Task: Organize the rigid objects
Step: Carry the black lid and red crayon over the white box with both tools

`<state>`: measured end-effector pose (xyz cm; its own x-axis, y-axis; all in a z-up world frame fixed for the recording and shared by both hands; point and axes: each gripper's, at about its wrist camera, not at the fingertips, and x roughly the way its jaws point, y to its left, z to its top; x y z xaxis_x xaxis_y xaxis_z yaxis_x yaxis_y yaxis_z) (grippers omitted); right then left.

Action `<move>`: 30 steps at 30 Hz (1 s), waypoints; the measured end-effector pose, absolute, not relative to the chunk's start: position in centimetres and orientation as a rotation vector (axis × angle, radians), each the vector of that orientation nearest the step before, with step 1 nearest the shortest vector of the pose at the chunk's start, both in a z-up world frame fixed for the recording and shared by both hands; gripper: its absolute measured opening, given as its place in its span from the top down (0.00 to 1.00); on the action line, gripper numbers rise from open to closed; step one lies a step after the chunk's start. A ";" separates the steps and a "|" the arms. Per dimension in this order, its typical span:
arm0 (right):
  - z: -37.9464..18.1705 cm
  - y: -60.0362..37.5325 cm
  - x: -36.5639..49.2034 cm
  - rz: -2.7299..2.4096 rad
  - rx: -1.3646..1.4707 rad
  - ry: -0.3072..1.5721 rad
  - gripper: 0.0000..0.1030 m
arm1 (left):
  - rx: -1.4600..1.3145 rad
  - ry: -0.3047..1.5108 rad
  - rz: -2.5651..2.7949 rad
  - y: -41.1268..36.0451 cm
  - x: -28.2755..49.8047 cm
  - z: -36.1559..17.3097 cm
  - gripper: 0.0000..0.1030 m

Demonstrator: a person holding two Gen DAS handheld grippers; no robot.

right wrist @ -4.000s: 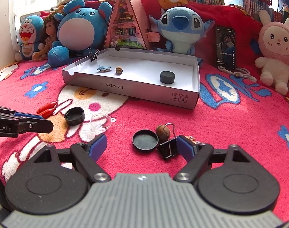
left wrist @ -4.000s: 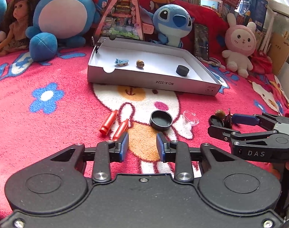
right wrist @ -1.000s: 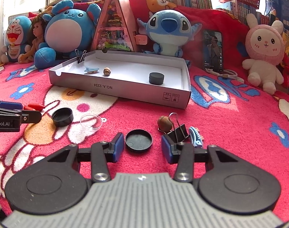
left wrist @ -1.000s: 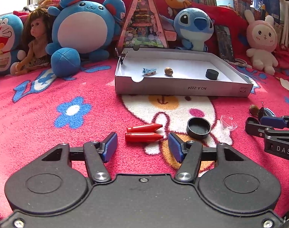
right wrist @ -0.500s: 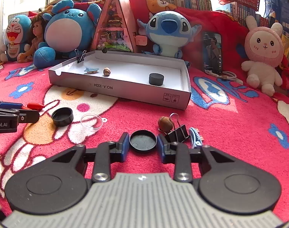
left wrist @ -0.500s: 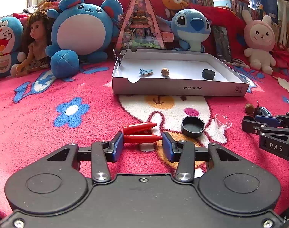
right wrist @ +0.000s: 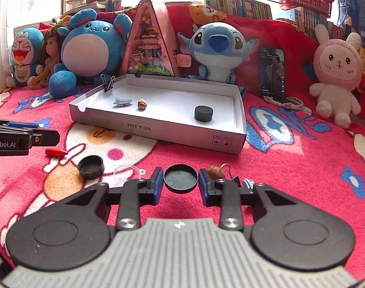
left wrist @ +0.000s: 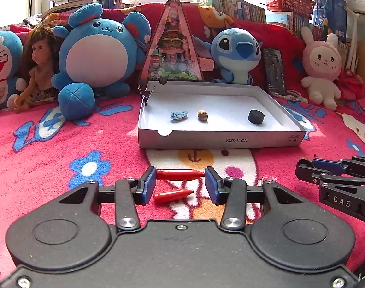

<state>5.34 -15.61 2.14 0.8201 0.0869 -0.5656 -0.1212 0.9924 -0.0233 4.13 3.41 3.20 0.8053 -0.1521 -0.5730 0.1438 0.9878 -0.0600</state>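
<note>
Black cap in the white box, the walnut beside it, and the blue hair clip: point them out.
black cap (right wrist: 203, 113), right wrist view, on its side wall.
walnut (right wrist: 142, 104), right wrist view, middle of its shell.
blue hair clip (left wrist: 179, 115), left wrist view, on its top.

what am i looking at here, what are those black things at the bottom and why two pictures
Each picture comes from a camera mounted on a hand-held claw; a person carries one in each hand. The black shapes at the bottom are the claw bodies. The left claw is shut on a red cone, end to end, raised above a second cone on the blanket. The right claw is shut on a black lid. On the blanket also lie a black cap, a clear cup, a nut and a binder clip. Behind stands a white box, already holding a few small things.
</note>
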 end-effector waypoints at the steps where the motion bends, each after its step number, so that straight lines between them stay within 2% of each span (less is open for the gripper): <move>1: 2.4 -15.7 5.6 0.109 -0.048 0.602 0.64 | -0.028 0.620 -0.170 3.6 4.8 3.6 0.59; 15: 6.6 -18.1 14.5 0.048 0.046 0.681 0.64 | -0.040 0.665 -0.216 3.1 14.1 8.1 0.59; 25: 6.7 -18.6 21.7 0.027 0.086 0.802 0.64 | -0.109 0.897 -0.187 2.7 23.7 7.1 0.59; 30: 5.8 -18.5 23.7 0.006 0.088 0.851 0.64 | -0.101 0.929 -0.143 2.2 25.7 6.1 0.59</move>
<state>23.67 -18.48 5.81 0.6597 0.0409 -0.7504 0.0297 0.9963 0.0805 25.75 2.18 6.09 0.5899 -0.1663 -0.7902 0.0792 0.9858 -0.1483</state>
